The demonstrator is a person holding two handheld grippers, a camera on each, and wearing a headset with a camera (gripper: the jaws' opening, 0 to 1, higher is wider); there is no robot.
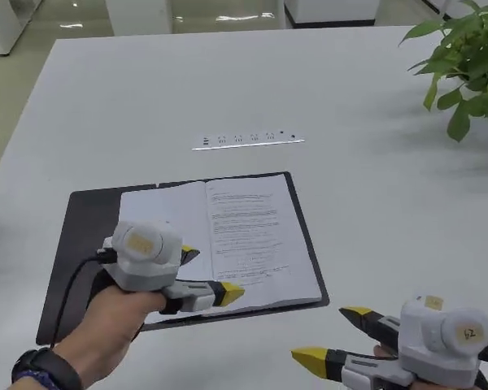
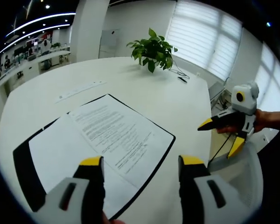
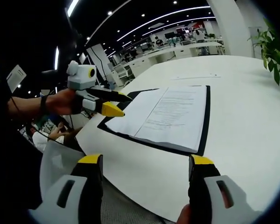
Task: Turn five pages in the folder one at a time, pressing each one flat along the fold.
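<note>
Two tongs gape wide, both empty. Open folder (image 1: 256, 231) lies near the table (image 1: 390, 203) front edge. The left tongs (image 1: 210, 273) hide its lower left page; print unreadable. The right tongs (image 1: 333, 333), body cut by frame bottom, sit right of it over bare table.

We cannot read the tiny print on the folder (image 1: 252, 231). The left gripper (image 1: 211, 273) covers part of it. The plant (image 1: 472, 57) is cut off at the picture's edge.

The folder (image 1: 85, 244) is black, its pages (image 1: 252, 236) white with dark print, the plant (image 1: 472, 57) green.
</note>
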